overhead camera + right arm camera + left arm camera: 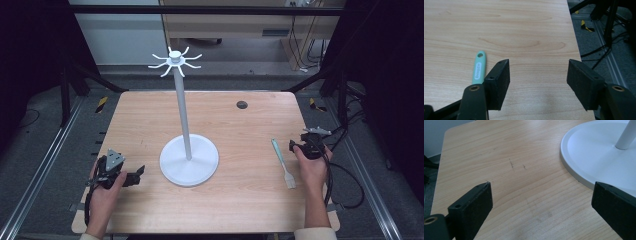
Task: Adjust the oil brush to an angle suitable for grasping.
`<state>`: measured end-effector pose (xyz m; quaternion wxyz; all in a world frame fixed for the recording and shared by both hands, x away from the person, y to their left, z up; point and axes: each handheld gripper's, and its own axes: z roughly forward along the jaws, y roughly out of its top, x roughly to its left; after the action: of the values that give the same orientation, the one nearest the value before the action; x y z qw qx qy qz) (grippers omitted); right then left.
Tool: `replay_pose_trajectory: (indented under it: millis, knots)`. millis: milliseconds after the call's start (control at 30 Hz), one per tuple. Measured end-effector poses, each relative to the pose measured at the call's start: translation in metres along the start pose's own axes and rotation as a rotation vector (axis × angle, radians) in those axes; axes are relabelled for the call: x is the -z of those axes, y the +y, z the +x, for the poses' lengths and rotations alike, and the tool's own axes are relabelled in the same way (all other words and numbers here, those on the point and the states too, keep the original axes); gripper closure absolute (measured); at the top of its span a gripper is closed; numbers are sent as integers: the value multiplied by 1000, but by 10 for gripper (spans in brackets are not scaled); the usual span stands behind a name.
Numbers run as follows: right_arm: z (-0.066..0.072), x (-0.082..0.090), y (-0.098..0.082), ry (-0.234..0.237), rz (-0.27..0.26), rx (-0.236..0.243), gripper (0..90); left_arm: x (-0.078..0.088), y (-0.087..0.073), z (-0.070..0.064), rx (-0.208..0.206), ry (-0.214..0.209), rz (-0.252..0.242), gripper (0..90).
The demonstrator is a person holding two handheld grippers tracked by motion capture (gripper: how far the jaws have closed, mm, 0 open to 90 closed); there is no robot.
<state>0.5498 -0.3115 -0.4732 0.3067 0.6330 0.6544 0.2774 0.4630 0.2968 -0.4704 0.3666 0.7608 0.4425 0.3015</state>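
right gripper (537,82) jaws sit nearest the lens, spread apart, nothing between them, just bare table (524,30). left gripper (539,207) is released too, jaws wide, hovering by the near-left rim of the white stand (599,157).

the brush (283,163), mint handle with a hang hole at the far end and pale bristles at the near end, lies flat on the table right of the stand base, just left of the right gripper (300,145). in the right gripper view its handle (479,70) sits outside the left jaw, not in the gap.

risks, as i read it:
- closing now grabs air; jaws need to shift left over the handle first.
- handle is thin and flat on the wood, so a shallow pinch can skid it or flip it.
- the hooks at the top of the stand (175,61) are small; the hole is easy to miss and the brush drops.
- bumping the tall pole could rock the stand.
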Motion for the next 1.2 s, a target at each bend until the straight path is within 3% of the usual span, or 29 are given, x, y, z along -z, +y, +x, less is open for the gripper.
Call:
replay_pose_trajectory:
  millis: [267, 367, 400, 467, 500, 700, 900, 1200]
  knots:
    - [5, -3, 0, -8, 30, 23, 476, -1, 0, -2, -10, -5, 3, 31]
    - [6, -3, 0, 10, 35, 30, 545, -1, 0, -1, -11, -7, 6, 31]
    - [8, -3, 0, 29, 42, 33, 621, -1, 0, -1, -11, -6, 7, 31]
    - [9, -3, 0, 41, 44, 39, 647, -1, 0, -2, -11, -6, 4, 31]
    - [12, -3, 1, 58, 52, 58, 716, -1, 0, -2, -10, -7, 3, 31]
    - [23, -4, 2, 106, 80, 103, 862, -1, 0, -2, -14, -9, 8, 32]
    - [31, -8, 1, 148, 105, 133, 894, -2, 1, -2, -19, -11, 10, 32]
    - [33, -15, -1, 192, 128, 126, 886, -2, 1, -3, -22, -15, 14, 32]
